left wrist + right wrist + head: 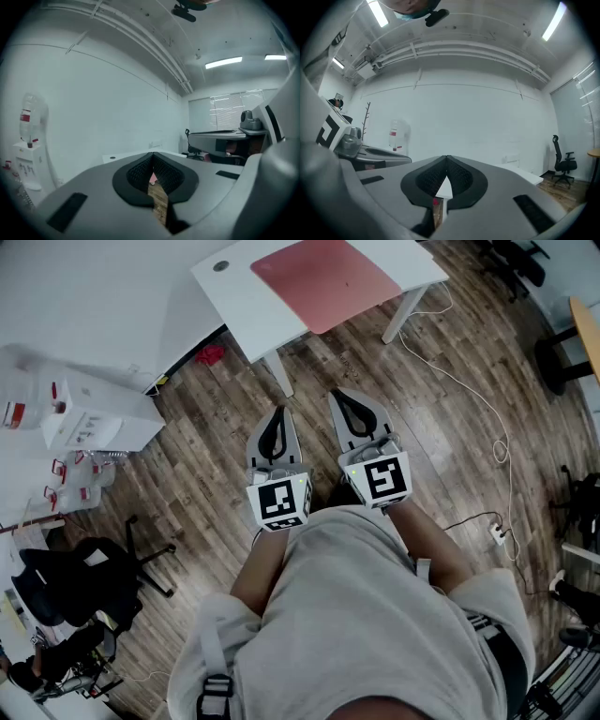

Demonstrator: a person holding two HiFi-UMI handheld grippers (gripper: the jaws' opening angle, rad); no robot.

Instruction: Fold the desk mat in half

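Wood floor point(206, 474), white desk point(239, 296) at 12 o'clock | pink desk mat point(326, 282) laid flat on desk, shown whole only by head view | left gripper point(277, 420), right gripper point(345, 401): jaws closed together, nothing held | water dispenser point(395, 135) seen at 9 o'clock in right gripper view

**pixelpete:** Head view is evenly lit, cool and kinda flat. There's a soft shadow under the desk point(246, 298), the desk mat point(325, 271) reads muted pink, and the edges bend.

**rigwatcher:** Both gripper views are fisheye with black corners. The ceiling strip lights point(377, 13) blow out white, and the wall point(478, 117) glows evenly.
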